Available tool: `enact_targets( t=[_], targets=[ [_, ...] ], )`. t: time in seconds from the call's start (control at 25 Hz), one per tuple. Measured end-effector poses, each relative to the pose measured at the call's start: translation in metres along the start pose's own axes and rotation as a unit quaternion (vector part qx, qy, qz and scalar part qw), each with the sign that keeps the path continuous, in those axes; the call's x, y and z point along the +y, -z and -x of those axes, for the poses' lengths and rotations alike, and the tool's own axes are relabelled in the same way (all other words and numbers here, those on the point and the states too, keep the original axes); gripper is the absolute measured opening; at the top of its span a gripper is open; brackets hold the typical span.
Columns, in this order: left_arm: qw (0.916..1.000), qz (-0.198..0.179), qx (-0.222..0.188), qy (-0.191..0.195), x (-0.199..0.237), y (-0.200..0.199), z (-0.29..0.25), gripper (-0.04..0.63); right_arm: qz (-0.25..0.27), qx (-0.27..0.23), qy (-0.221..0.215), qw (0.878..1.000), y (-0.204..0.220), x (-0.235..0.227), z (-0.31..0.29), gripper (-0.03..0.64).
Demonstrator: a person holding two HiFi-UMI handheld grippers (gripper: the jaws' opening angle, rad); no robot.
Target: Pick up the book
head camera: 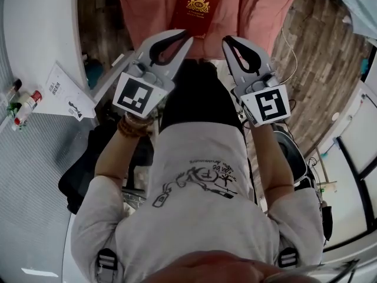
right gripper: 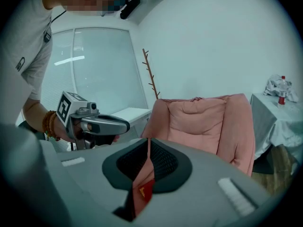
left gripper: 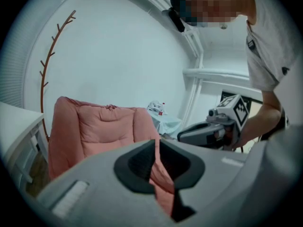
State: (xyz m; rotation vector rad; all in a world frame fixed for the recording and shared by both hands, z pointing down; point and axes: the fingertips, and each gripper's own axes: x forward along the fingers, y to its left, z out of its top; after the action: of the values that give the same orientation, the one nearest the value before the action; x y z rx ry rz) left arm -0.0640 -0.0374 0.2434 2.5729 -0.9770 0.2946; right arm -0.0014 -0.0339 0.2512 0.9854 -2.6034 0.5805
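Left gripper [head camera: 186,35] and right gripper [head camera: 227,39], both clenched empty, side by side near red book [head camera: 196,7] on pink armchair [head camera: 262,10]

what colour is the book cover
The book is dark red with a gold emblem; the head view shows it best.

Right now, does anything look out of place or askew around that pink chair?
Only the red book: it lies flat on the seat of the pink chair, a little askew to it. Nothing looks spilled or damaged. The left claw and right claw are shut and empty, short of the book.
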Motion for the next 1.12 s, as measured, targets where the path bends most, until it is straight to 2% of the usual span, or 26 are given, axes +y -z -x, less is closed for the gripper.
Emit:
enact_targets(
  t=[0.2, 0.44, 0.68, 0.88, 1.12],
  targets=[
    [0.9998, -0.002, 0.016, -0.009, 0.015, 0.026, -0.013, 0.031, -0.001, 0.027, -0.004, 1.0, 0.038, -0.017, -0.015, 0.035],
    [0.9993, -0.01, 0.03, -0.019, 0.036, 0.062, -0.031, 0.031, -0.015, 0.034, -0.006, 0.999, 0.08, -0.036, -0.032, 0.045],
    [0.9979, 0.011, 0.06, -0.023, 0.05, 0.113, -0.043, 0.046, -0.048, 0.041, -0.004, 0.998, 0.122, -0.049, -0.049, 0.077],
    [0.9971, 0.024, 0.067, -0.027, 0.062, 0.148, -0.054, 0.061, -0.067, 0.05, -0.004, 0.996, 0.156, -0.057, -0.063, 0.087],
    [0.9957, 0.021, 0.088, -0.018, 0.075, 0.191, -0.068, 0.084, -0.093, 0.056, -0.009, 0.994, 0.197, -0.065, -0.09, 0.11]
  ],
)
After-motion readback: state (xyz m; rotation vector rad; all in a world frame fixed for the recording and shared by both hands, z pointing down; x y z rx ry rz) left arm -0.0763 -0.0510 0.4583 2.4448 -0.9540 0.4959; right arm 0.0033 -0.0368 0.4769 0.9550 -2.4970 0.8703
